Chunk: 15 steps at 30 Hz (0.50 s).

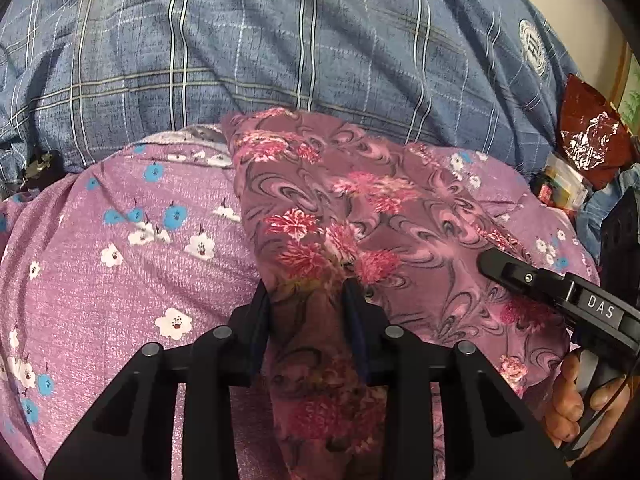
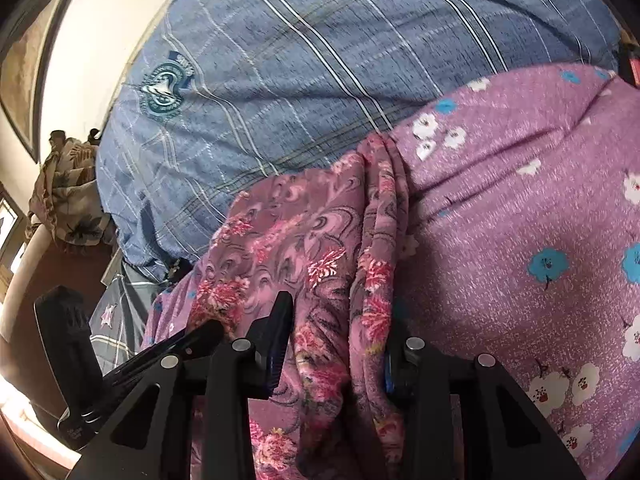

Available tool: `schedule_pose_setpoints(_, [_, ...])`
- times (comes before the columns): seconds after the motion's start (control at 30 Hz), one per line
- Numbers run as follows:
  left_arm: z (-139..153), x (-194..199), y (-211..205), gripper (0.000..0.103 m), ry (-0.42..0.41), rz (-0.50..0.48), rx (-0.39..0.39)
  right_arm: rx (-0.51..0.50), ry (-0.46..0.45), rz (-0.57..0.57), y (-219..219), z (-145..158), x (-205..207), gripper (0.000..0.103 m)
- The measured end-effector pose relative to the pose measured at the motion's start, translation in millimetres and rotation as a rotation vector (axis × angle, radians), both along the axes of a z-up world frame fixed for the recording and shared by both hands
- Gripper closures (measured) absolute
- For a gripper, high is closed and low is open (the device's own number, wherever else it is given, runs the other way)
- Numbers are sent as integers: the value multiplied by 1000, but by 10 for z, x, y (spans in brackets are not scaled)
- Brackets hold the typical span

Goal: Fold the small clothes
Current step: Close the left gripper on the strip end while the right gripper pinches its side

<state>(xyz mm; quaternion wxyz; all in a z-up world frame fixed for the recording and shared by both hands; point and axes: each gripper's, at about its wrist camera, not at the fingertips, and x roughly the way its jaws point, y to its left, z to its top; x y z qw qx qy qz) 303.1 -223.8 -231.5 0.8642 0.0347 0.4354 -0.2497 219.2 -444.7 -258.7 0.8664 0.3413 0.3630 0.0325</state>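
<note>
A small mauve cloth (image 1: 340, 200) printed with pink-red flowers lies bunched on a lilac fabric with blue and white blossoms (image 1: 120, 264). My left gripper (image 1: 308, 306) is shut on a gathered fold of the cloth at its near end. In the right wrist view the same cloth (image 2: 304, 240) hangs in folds over my right gripper (image 2: 338, 340), which is shut on it; its right finger is mostly hidden by the folds. One finger (image 1: 504, 270) of the right gripper lies on the cloth's right side, with a hand (image 1: 576, 396) on its handle.
A person in a blue checked shirt (image 1: 280, 40) sits close behind the cloth. The lilac fabric (image 2: 520, 220) covers the lap. A red foil bag (image 1: 588, 136) and small items lie at the right. A leaf-patterned cloth heap (image 2: 68, 200) sits at the left.
</note>
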Motion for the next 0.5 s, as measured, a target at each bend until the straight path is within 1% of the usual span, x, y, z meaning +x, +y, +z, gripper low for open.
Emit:
schedule_pose_setpoints(0.03, [-17,4,-18,60,2,-3,9,6,13,-4,-13,-28,6,64])
schedule_pose_setpoints(0.07, [-38,8,-41,47,7,-9,21,15,30,-7,-27,-59,15,61])
schedule_pose_setpoints(0.13, [-83,15,-64,34,21,-9,38,23,55,-12,-41,-99,27,57])
schedule_pose_setpoints(0.17, [-105,26,-66,31,37,-12,34,26,61,-14,-42,-112,27,52])
schedule_pose_setpoints(0.27, [-147,62,-38,28,81,-13,3,26,83,-5,-20,-139,48,46])
schedule_pose_setpoints(0.33, [-169,75,-18,28,105,-22,-25,16,87,-1,-1,-143,53,43])
schedule_pose_setpoints(0.37, [-177,81,-7,31,118,-27,-42,17,89,3,8,-147,56,41])
schedule_pose_setpoints(0.43, [-166,73,4,46,132,-41,-80,14,94,8,26,-161,69,41])
schedule_pose_setpoints(0.47, [-143,52,-3,55,115,-38,-76,11,92,9,30,-168,72,41])
schedule_pose_setpoints(0.5, [-122,28,-17,59,91,-44,-71,10,88,9,33,-170,70,42])
